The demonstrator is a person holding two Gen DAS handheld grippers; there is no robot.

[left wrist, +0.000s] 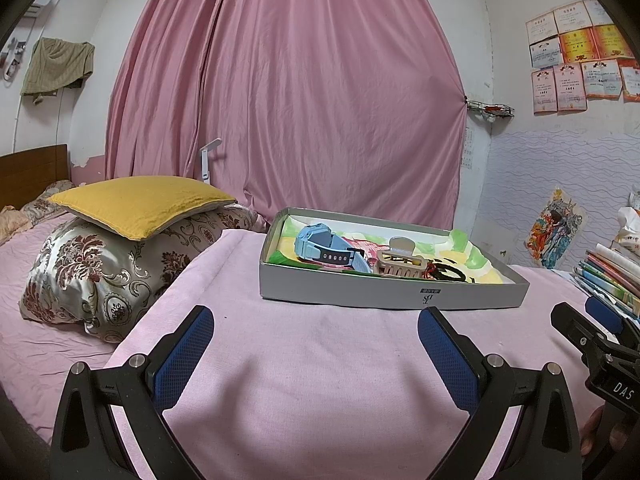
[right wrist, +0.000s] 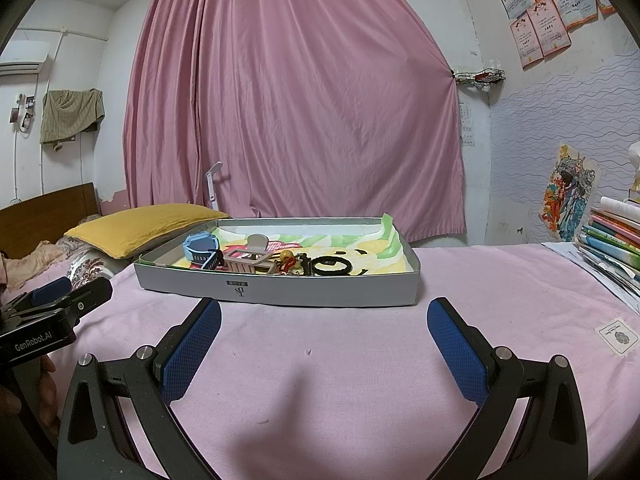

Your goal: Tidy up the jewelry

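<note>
A shallow grey box [left wrist: 360, 292] [right wrist: 320, 294] lined with a colourful drawing sits on the pink-covered table. Inside it lie a light blue watch [left wrist: 324, 246] [right wrist: 200, 251], a beige hair claw clip [left wrist: 400, 262] [right wrist: 250, 258], a red and yellow beaded piece [right wrist: 289, 261] and a black hair tie [left wrist: 448, 271] [right wrist: 331, 266]. My left gripper [left wrist: 316, 344] stands open in front of the box, nothing between its blue pads. Equally open and empty, my right gripper [right wrist: 324, 340] hovers just short of the box's front wall. Each gripper shows at the edge of the other's view.
A yellow cushion [left wrist: 140, 202] rests on a floral pillow [left wrist: 112, 272] on the bed at the left. A stack of books [right wrist: 612, 240] lies at the right edge. A pink curtain [left wrist: 288, 92] hangs behind. Bare pink cloth [right wrist: 320, 380] spreads below the grippers.
</note>
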